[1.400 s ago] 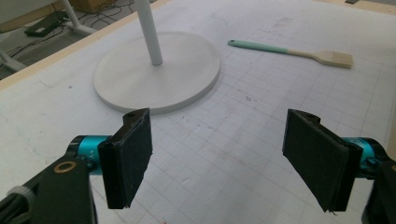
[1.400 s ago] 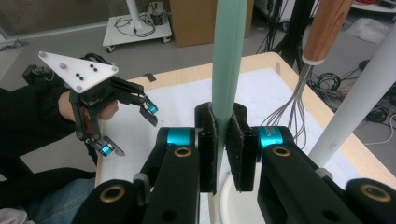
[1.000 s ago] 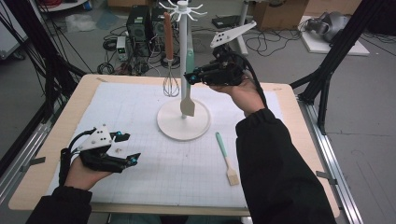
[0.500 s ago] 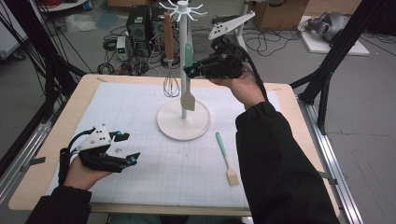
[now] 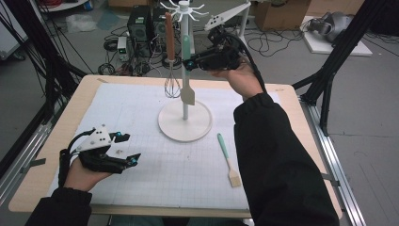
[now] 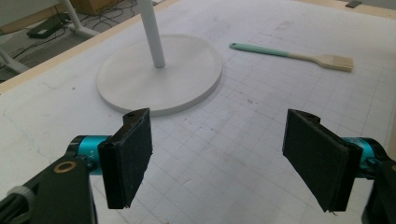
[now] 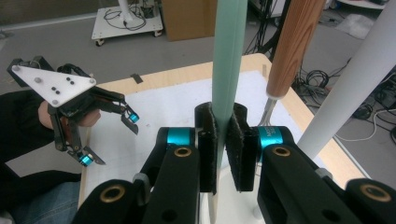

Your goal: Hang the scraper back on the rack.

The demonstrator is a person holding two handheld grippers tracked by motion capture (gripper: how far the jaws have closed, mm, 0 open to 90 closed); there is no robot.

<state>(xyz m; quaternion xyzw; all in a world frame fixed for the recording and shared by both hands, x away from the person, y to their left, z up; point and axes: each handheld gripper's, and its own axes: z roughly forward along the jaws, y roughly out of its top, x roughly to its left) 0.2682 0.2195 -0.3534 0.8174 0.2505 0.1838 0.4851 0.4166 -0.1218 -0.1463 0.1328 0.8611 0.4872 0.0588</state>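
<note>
A white hook stand (image 5: 184,126) rises mid-table. From it hangs a whisk with a wooden handle (image 5: 170,52). My right gripper (image 5: 189,63) is shut on the mint handle of a pale spatula (image 5: 187,94), held upright beside the pole, blade clear of the base. In the right gripper view the pads (image 7: 207,144) squeeze the mint handle (image 7: 227,65), with the whisk's wooden handle (image 7: 292,46) and the pole (image 7: 359,79) just beyond. My left gripper (image 5: 130,148) rests at the front left, open and empty; its jaws (image 6: 219,158) face the stand base (image 6: 159,74).
A pastry brush (image 5: 228,161) with a mint handle lies on the gridded mat right of the stand base, also seen as the brush (image 6: 299,55) from the left gripper. Beyond the table's far edge sit cables, boxes and black frame legs.
My right gripper has raised the spatula a little along the pole, so the blade hangs higher above the base. The left gripper has stayed put.
</note>
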